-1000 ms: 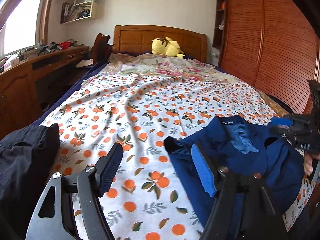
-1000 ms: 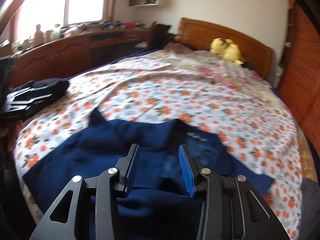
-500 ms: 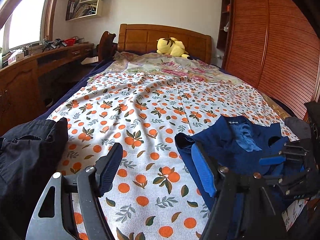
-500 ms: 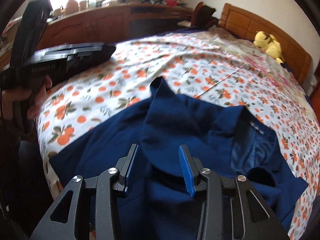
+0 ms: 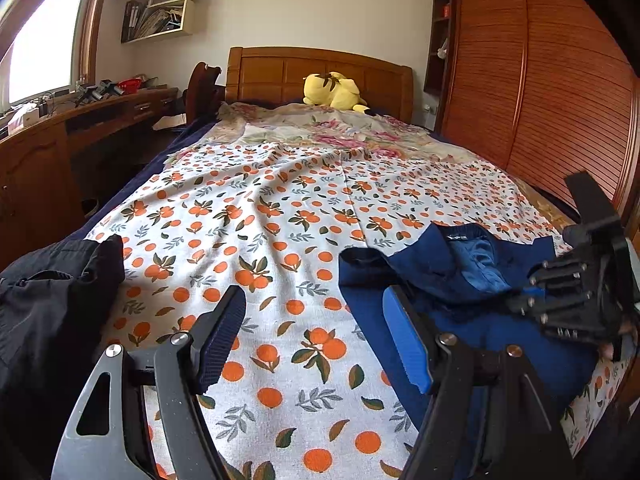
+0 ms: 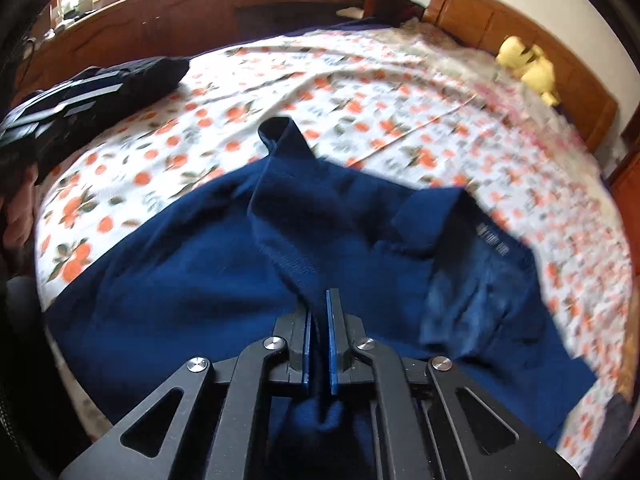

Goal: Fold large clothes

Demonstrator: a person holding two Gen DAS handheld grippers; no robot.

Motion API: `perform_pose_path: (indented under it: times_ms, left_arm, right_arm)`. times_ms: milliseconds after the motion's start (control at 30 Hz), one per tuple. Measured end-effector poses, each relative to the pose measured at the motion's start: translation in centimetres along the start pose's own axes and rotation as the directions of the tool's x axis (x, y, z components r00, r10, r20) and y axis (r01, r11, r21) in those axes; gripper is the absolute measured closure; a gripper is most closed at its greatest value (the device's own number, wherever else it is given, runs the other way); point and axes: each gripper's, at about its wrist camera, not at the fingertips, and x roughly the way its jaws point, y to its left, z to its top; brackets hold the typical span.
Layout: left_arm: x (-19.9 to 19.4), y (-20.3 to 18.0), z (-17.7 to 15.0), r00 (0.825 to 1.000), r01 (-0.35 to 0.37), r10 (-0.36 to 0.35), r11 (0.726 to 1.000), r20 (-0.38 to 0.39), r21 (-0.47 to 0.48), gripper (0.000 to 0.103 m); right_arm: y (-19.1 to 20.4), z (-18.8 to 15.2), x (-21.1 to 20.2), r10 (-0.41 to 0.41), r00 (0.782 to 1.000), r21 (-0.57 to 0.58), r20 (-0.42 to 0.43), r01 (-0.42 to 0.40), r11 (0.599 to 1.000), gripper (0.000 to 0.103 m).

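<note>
A navy blue shirt (image 6: pixel 192 264) lies spread near the foot of the bed, collar and label toward the headboard. It also shows in the left wrist view (image 5: pixel 452 280) at the right. My right gripper (image 6: pixel 319 312) is shut on a fold of the shirt, pinching the base of a sleeve (image 6: pixel 288 168) that lies folded across the body. My left gripper (image 5: pixel 316 332) is open and empty above the orange-print sheet (image 5: pixel 280 216), just left of the shirt. The right gripper also shows in the left wrist view (image 5: pixel 560 300), low over the shirt.
A black garment (image 5: pixel 48 312) lies at the bed's left edge. A yellow plush toy (image 5: pixel 332 90) sits by the wooden headboard (image 5: pixel 280 72). A wooden desk (image 5: pixel 48 152) runs along the left, a slatted wardrobe (image 5: pixel 540 100) along the right.
My right gripper has dropped onto the shirt and shut on a fold of it. The left gripper has stayed open and tilted slightly.
</note>
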Motion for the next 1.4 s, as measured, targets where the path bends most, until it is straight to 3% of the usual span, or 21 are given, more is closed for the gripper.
perform_pose_path:
  times_ms: [233, 433, 567, 733, 867, 933, 1100, 1400]
  left_arm:
    - [0.4, -0.5, 0.1, 1.0, 0.007, -0.007, 1.0, -0.006, 0.009, 0.031]
    - [0.7, -0.7, 0.2, 1.0, 0.015, -0.015, 1.0, -0.009, 0.013, 0.031]
    - [0.9, -0.9, 0.3, 1.0, 0.026, -0.026, 1.0, -0.01, 0.013, 0.031]
    - [1.0, -1.3, 0.4, 0.999, 0.043, -0.043, 0.999, -0.005, 0.014, 0.031]
    - [1.2, -2.0, 0.8, 0.998, 0.059, -0.059, 0.998, 0.005, 0.016, 0.031]
    - [1.3, -2.6, 1.0, 0.997, 0.071, -0.071, 0.997, 0.008, 0.021, 0.031]
    - [1.6, -4.4, 1.7, 0.995, 0.101, -0.102, 0.994, 0.016, 0.046, 0.031]
    - [2.2, -8.5, 2.2, 0.985, 0.169, -0.172, 0.98, 0.013, 0.103, 0.031]
  right_arm:
    - [-1.7, 2.8, 0.3, 0.02, 0.998, 0.053, 0.059, -0.023, 0.998, 0.097]
    - [-4.8, 3.7, 0.7, 0.049, 0.994, 0.193, 0.101, -0.068, 0.979, 0.101]
    - [-5.3, 4.4, 1.6, -0.042, 0.993, 0.149, 0.107, 0.026, 0.988, 0.101]
    - [-6.0, 5.4, 2.8, -0.104, 0.988, 0.155, 0.113, 0.086, 0.984, 0.101]
    - [-7.3, 5.8, 2.3, -0.237, 0.967, 0.177, 0.095, 0.217, 0.96, 0.089]
    - [-7.9, 5.7, 1.4, -0.217, 0.971, 0.196, 0.102, 0.194, 0.961, 0.086]
    - [-9.2, 2.8, -1.7, -0.173, 0.979, 0.229, 0.105, 0.145, 0.963, 0.071]
    - [-7.5, -6.8, -5.8, -0.096, 0.994, 0.261, 0.051, 0.08, 0.962, 0.068]
